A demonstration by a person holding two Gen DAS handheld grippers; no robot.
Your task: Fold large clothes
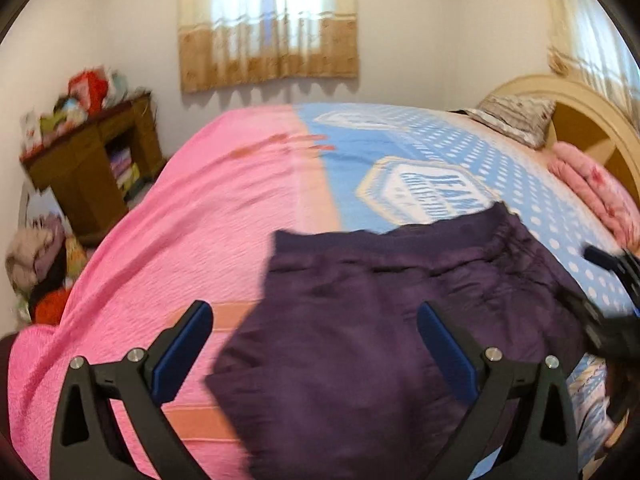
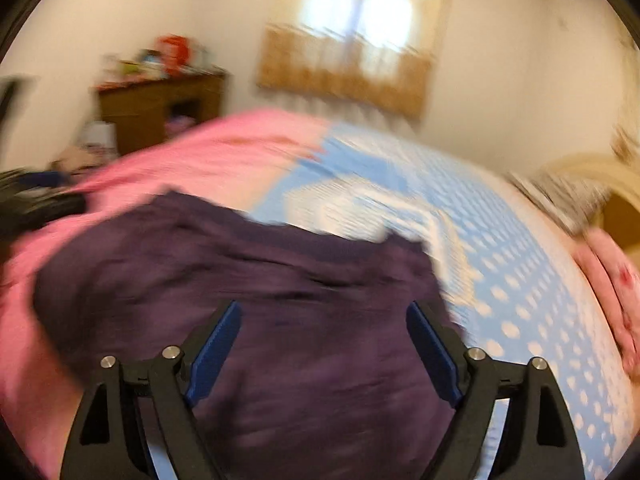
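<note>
A wide bed fills both views, its cover split into a bright pink textured half (image 1: 168,216) on the left and a light blue half with white dots and printed badge shapes (image 1: 472,160) on the right. Behind it, a beige and white curtain (image 1: 268,24) hangs over a lit window on the far wall. At the bed's right end stands a rounded cream wooden headboard (image 1: 560,92), with a grey striped pillow (image 1: 516,116) leaning at its foot and a folded pink quilt (image 1: 596,196) beside it. A brown wooden cabinet (image 1: 92,168) stands against the left wall, its top crowded with blurred colourful items.

The dark purple garment (image 1: 380,320) lies on the bed across the seam between the pink and blue halves, folded into a rough block with a gathered band along its far edge. The right wrist view is heavily blurred but shows the same cloth (image 2: 280,320) directly ahead.

The left gripper (image 1: 316,344) hangs above the garment's near part, its black fingers with blue pads spread wide and nothing between them. The right gripper (image 2: 324,344) is likewise parted wide above the purple cloth, pads clear of it; from the left wrist view it appears as a dark shape at the right edge (image 1: 612,304).
</note>
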